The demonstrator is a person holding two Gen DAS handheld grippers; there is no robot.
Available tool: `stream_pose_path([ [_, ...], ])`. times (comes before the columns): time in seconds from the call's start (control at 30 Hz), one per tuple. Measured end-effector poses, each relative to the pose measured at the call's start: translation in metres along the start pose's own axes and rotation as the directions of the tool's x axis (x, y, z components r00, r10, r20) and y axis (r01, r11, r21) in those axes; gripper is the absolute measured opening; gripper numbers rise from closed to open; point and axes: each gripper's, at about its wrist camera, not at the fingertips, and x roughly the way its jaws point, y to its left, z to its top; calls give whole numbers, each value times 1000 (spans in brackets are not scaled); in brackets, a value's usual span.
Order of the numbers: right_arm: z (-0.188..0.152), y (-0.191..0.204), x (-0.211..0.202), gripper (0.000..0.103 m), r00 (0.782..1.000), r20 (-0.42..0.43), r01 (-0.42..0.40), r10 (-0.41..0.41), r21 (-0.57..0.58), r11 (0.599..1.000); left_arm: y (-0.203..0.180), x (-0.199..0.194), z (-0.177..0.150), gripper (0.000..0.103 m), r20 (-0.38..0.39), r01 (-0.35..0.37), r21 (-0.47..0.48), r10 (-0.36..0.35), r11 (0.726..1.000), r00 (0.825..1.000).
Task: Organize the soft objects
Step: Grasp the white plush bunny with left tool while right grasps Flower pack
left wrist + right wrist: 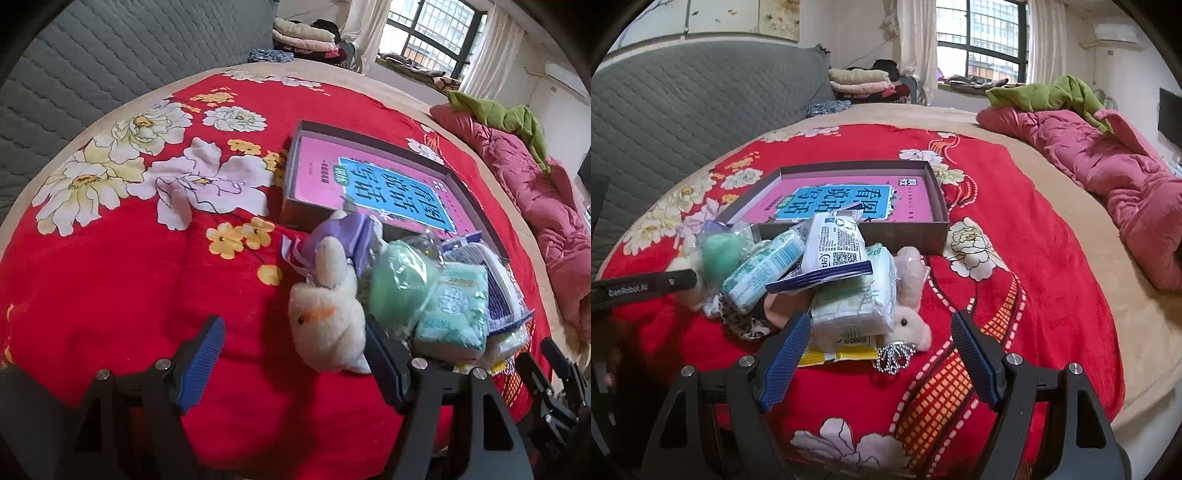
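Across the whole bed lies a red flowered blanket (1015, 229), and on its far right side I see a rumpled pink quilt (1115, 173) with a green cloth (1049, 94) thrown on top. Near the middle sits a shallow open box (905, 236) with a pink and blue printed bottom. Just in front of its near wall is the heap of soft things: a white packet (833, 243) on top, a pale green tissue pack (857, 301) under it, a second tissue pack (452, 310) beside a green bundle in clear wrap (399, 273), a white plush toy (328, 317) at the left edge, and a small pink plush (908, 321) at the right. My left gripper (295, 354) is spread wide, its right finger touching the white plush toy. My right gripper (879, 350) also stands released, holding nothing, with the tissue pack just beyond its fingers.
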Motion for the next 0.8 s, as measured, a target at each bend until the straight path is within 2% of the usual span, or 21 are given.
stream_pose_path([
  [0.2, -1, 12, 16, 79, 1000, -18, -2, 1, -57, 998, 8, 4, 3, 72, -12, 14, -23, -14, 1000, 1000],
  [0.27, 0, 15, 21, 79, 1000, -16, 2, -3, -72, 997, 9, 7, 4, 67, -18, 20, -26, -20, 999, 1000],
  [0.5, 2, 18, 39, 79, 999, -23, 28, -31, -112, 993, 9, 17, 11, 62, -27, 33, -26, -34, 999, 999],
  [0.57, 3, 18, 41, 79, 999, -12, 36, -38, -122, 992, 9, 20, 13, 59, -28, 31, -24, -32, 999, 999],
  [0.8, 8, 17, 47, 79, 998, 13, 66, -65, -151, 986, 13, 30, 19, 57, -40, 53, -49, -55, 997, 998],
])
